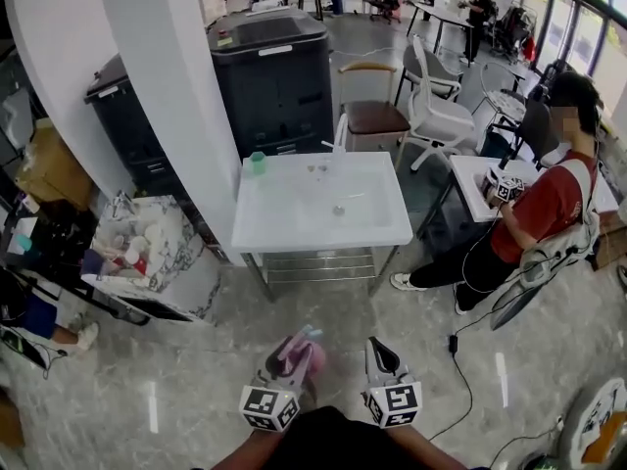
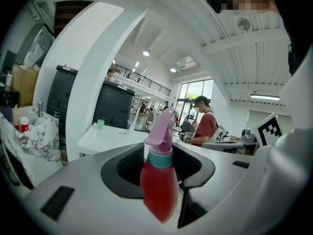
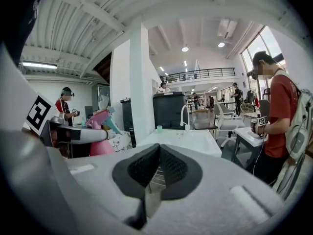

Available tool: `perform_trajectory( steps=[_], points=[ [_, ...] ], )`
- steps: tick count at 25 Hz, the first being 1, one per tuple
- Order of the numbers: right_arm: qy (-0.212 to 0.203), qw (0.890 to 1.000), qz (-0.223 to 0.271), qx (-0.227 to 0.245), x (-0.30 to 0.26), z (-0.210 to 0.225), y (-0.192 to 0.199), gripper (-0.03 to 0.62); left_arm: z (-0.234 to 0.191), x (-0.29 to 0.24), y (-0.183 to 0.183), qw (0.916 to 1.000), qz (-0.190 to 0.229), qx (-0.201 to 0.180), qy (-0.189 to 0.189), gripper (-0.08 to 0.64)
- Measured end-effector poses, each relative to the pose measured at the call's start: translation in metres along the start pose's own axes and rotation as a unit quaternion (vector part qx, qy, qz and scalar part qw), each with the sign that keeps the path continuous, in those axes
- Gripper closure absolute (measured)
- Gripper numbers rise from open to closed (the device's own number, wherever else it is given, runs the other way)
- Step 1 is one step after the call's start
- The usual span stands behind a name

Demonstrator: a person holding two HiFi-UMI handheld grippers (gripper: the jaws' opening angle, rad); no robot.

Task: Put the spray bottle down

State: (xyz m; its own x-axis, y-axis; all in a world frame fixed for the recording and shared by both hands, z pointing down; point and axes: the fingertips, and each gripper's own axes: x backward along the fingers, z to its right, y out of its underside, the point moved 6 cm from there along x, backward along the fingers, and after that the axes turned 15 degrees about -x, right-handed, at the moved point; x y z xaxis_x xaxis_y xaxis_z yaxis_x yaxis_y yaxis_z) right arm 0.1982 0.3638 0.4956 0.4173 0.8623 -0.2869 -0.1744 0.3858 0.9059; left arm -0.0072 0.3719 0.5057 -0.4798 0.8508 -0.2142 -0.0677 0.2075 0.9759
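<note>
The spray bottle point(image 1: 299, 357) has a red-pink body, a teal collar and a pink trigger head. My left gripper point(image 1: 294, 352) is shut on its body and holds it upright above the floor, short of the white table point(image 1: 294, 225). In the left gripper view the spray bottle point(image 2: 159, 185) stands between the dark pads point(image 2: 122, 168), nozzle pointing toward the table. My right gripper point(image 1: 378, 352) is beside it on the right, shut and holding nothing. In the right gripper view its pads point(image 3: 139, 173) meet, and the spray bottle point(image 3: 101, 143) shows at the left.
The white table carries a green cup point(image 1: 257, 163) at its back left and a white faucet point(image 1: 339, 137) at the back. A white pillar point(image 1: 181, 106) stands left of it, and a marble-patterned bin point(image 1: 162, 262) lower left. A person in a red shirt point(image 1: 544, 209) stands right.
</note>
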Motion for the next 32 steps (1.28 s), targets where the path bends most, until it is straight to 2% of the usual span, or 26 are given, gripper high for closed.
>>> perform_trajectory(
  steps=[3, 8, 17, 25, 32],
  points=[
    [0.002, 1.0, 0.005, 0.006, -0.042, -0.006, -0.022, 0.595, -0.036, -0.023, -0.015, 1.0, 0.008, 0.002, 0.006, 0.377],
    [0.005, 1.0, 0.015, 0.011, -0.105, -0.021, -0.055, 0.594, -0.099, -0.061, -0.021, 0.9999, -0.006, 0.012, 0.011, 0.377],
    [0.003, 1.0, 0.009, 0.022, -0.199, -0.049, -0.086, 0.595, -0.19, -0.111, -0.043, 0.9997, 0.015, 0.006, 0.021, 0.377],
    [-0.009, 1.0, 0.009, 0.016, -0.257, -0.073, -0.089, 0.594, -0.24, -0.138, -0.045, 0.999, 0.023, 0.003, 0.038, 0.379],
    [-0.025, 1.0, 0.004, 0.009, -0.303, -0.079, -0.097, 0.594, -0.269, -0.156, -0.043, 0.9992, 0.02, 0.017, 0.029, 0.379]
  ],
)
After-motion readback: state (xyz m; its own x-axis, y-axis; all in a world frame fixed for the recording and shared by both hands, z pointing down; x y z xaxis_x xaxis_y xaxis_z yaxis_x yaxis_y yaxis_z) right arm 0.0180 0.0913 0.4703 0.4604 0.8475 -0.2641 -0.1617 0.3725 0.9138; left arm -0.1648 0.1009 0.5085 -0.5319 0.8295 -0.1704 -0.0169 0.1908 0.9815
